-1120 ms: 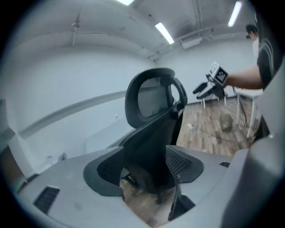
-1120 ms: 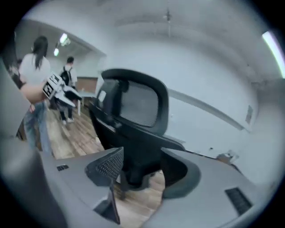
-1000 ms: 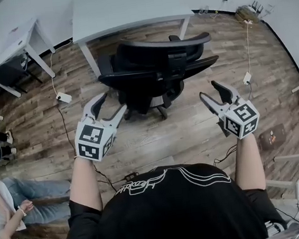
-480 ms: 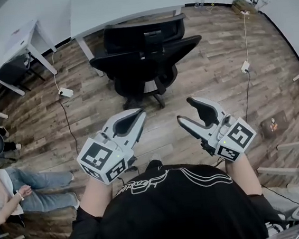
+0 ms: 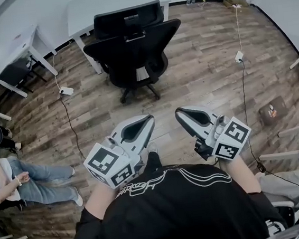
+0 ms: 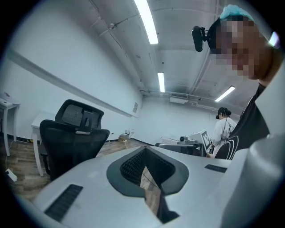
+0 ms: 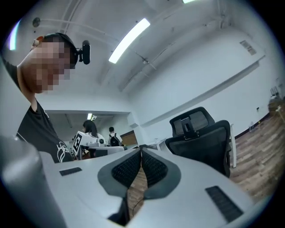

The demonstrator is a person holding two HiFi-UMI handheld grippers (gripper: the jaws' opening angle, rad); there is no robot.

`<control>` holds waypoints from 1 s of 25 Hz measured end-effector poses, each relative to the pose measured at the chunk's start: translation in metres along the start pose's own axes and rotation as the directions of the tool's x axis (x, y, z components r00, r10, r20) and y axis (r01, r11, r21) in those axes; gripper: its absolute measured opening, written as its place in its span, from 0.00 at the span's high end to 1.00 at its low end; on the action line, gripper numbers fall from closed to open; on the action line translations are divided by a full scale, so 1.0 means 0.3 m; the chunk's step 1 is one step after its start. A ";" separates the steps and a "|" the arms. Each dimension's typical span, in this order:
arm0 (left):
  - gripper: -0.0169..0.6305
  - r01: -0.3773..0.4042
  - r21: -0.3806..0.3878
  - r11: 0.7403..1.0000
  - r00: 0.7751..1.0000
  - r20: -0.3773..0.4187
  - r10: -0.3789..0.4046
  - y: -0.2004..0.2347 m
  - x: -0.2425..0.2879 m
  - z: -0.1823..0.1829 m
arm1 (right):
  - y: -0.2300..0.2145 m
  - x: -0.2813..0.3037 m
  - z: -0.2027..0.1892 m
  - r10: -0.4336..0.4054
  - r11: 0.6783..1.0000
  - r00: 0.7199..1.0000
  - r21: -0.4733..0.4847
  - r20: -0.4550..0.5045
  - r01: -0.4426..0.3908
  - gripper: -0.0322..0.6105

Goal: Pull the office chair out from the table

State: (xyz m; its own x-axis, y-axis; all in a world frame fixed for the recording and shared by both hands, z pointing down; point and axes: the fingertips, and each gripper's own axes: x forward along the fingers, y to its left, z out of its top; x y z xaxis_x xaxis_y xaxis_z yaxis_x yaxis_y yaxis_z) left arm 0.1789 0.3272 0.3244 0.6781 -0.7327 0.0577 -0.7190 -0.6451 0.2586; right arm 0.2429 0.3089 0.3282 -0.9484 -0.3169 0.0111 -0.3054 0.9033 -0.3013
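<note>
office chair (image 5: 131, 49) is seen on wood floor (image 5: 213, 72), just before white table (image 5: 82, 12) | left gripper (image 5: 149, 122) and right gripper (image 5: 180, 114) are held well apart from it, jaws just closed, nothing gripped | seated person (image 5: 18, 183) is seen at left

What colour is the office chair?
Black all over; the office chair shows best in the head view.
</note>
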 end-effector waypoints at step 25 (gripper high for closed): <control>0.96 -0.012 -0.049 0.999 1.000 0.000 0.012 -0.219 -0.068 -0.093 | 0.197 -0.178 -0.085 0.032 0.999 0.999 -0.018 -0.026 -0.033 0.89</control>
State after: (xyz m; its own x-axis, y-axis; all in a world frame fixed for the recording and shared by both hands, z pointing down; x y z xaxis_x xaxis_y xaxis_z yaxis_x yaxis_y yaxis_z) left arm 0.2165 0.3906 0.3330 0.6696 -0.7402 0.0610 -0.7186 -0.6249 0.3050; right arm 0.2734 0.3866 0.3342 -0.9596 -0.2803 0.0258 -0.2758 0.9181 -0.2846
